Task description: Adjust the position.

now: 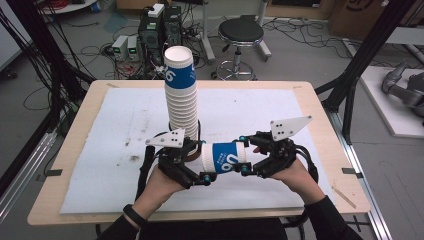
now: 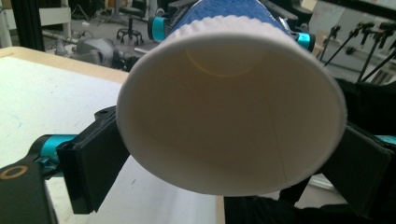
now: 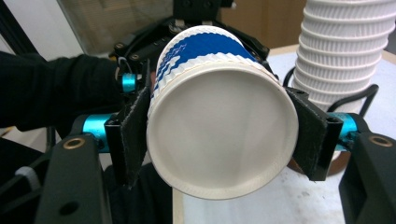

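A single paper cup (image 1: 226, 158) lies on its side in the air just in front of the tall stack (image 1: 181, 95) of cups, low over the white mat (image 1: 125, 125) on the bench (image 1: 80, 107), held between the two grippers. The left hand (image 1: 159, 186) comes up from the near edge of the bench, forearm angled toward the stack, its wrist turned so the left gripper (image 1: 200, 167) points sideways, away from the stack's left side and toward the other hand. In the left gripper view the cup's open mouth (image 2: 231, 114) faces the camera, and the black fingers (image 2: 93, 158) stand on either side of the rim; whether they press on it cannot be told, though they look slack rather than pinched. The right hand (image 1: 292, 175) reaches in from the near right, to the right of the stack, palm under its tool, with the right gripper (image 1: 246, 156) pointing back toward the left one. In the right gripper view the cup's closed bottom (image 3: 222, 135) faces the camera and both padded fingers (image 3: 133, 135) are clamped flat against its sides, so this gripper holds the cup. The stack rises just behind the right finger in that view. The two grippers sit near each other, with the cup bridging them.
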Available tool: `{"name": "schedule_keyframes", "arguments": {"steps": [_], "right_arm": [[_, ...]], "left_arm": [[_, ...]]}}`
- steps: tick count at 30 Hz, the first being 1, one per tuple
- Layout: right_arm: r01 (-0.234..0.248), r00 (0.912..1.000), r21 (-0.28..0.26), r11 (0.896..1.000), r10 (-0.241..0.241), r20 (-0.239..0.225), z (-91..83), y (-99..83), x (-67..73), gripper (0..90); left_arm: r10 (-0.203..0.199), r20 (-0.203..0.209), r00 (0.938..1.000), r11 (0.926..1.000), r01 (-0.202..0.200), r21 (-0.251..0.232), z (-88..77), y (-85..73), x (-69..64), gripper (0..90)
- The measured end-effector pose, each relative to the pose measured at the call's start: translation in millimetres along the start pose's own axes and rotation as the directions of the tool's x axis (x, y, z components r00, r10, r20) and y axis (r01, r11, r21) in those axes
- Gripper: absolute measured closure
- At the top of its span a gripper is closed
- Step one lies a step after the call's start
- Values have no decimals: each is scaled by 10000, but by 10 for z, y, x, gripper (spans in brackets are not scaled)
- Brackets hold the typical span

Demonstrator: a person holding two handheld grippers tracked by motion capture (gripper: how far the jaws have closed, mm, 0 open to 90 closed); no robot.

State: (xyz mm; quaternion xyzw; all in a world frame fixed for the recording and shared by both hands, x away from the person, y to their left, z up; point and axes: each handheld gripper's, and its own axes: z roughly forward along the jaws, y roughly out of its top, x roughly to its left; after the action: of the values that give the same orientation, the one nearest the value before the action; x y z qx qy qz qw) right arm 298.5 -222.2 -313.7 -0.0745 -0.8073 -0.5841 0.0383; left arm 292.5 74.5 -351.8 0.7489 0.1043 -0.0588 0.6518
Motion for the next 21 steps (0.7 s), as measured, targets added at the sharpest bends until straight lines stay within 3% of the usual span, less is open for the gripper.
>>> {"name": "schedule_keyframes", "arguments": {"steps": [2,6,11,19,21], "right_arm": [[-38,10000,-31,10000,38,-67,14,-6,1,301],[12,9998,34,10000,-11,-174,45,-23,1,304],[-69,9998,270,9996,75,-205,77,-38,-13,301],[-113,9998,903,9958,99,167,47,-24,-14,224],[91,9995,1113,9937,-125,294,32,-2,10,220]], "left_arm": [[65,88,9999,10000,-65,-14,-2,2,3,92],[125,208,9997,9994,-118,-325,-55,13,3,188],[188,152,9997,9998,-187,-100,-80,38,11,198],[359,-252,9990,9971,-341,676,-100,103,-5,208],[489,-500,9976,9907,-421,1291,-93,132,-11,209]]}}
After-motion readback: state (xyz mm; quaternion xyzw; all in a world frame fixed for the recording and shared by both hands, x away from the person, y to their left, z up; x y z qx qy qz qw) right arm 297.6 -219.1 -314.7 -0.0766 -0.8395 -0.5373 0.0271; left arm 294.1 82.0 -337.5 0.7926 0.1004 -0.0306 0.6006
